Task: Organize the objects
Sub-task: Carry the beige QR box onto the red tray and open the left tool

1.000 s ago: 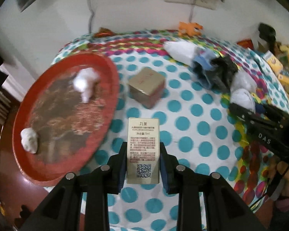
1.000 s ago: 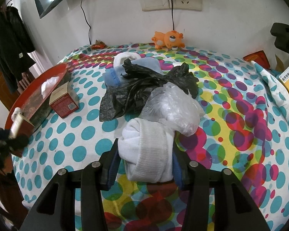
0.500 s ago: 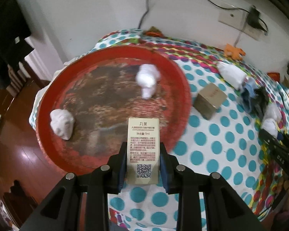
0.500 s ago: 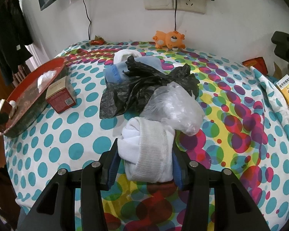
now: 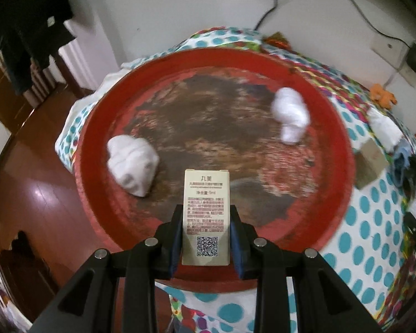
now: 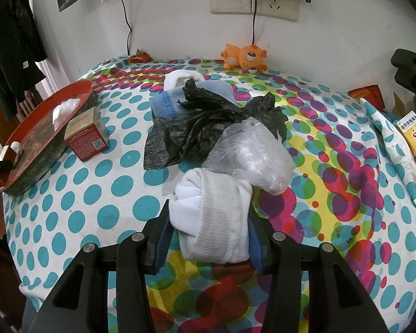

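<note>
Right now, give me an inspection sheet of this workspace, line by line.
Surface: polka-dot tablecloth, rumpled.
Job's things: red tray holds two white bundles; red box beside the tray.
Clutter: black plastic bag, clear bag, blue cloth, orange toy.
Grippers: left claw shut on a beige carton above the tray; right claw shut on a rolled white sock.
Cables: plugs and cords at the wall socket.
Surroundings: dark clothes hanging, wood floor.
</note>
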Motion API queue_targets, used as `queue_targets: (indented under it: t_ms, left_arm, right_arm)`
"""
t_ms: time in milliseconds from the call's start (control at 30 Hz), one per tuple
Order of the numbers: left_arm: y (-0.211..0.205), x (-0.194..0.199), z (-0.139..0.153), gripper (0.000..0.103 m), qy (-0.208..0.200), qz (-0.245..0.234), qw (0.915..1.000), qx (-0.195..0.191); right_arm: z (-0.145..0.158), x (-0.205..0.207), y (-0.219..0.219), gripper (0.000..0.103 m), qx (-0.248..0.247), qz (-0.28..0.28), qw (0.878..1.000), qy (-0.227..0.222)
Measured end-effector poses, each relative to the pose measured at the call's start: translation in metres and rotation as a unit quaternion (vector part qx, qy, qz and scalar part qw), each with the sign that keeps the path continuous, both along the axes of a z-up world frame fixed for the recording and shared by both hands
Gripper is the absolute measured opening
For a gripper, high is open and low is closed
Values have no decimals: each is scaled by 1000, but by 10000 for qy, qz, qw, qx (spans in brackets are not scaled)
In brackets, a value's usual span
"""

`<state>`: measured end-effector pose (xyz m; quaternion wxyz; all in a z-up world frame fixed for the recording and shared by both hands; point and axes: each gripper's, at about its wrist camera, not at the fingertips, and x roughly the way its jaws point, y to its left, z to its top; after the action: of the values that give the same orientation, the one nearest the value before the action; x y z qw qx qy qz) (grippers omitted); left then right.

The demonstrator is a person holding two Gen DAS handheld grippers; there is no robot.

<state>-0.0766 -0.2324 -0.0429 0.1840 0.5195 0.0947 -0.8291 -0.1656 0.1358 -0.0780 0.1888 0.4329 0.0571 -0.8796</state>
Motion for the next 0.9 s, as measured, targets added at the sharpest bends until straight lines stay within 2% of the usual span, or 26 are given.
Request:
queue_targets:
  t_ms: [500,833,900]
  left_arm:
    - [-39,-5,-19,30,-125,318,9993,158]
    - [-41,-7,-23,30,-139,264,9993,225]
    - [-40,-6,-23,34,-137,260,9993,222]
  right_arm:
    - [-1,1,-4,45,155,11,9999,33]
    - [-1,1,-7,46,246,23,9997,52]
    - [-1,1,-7,46,260,27,9996,57]
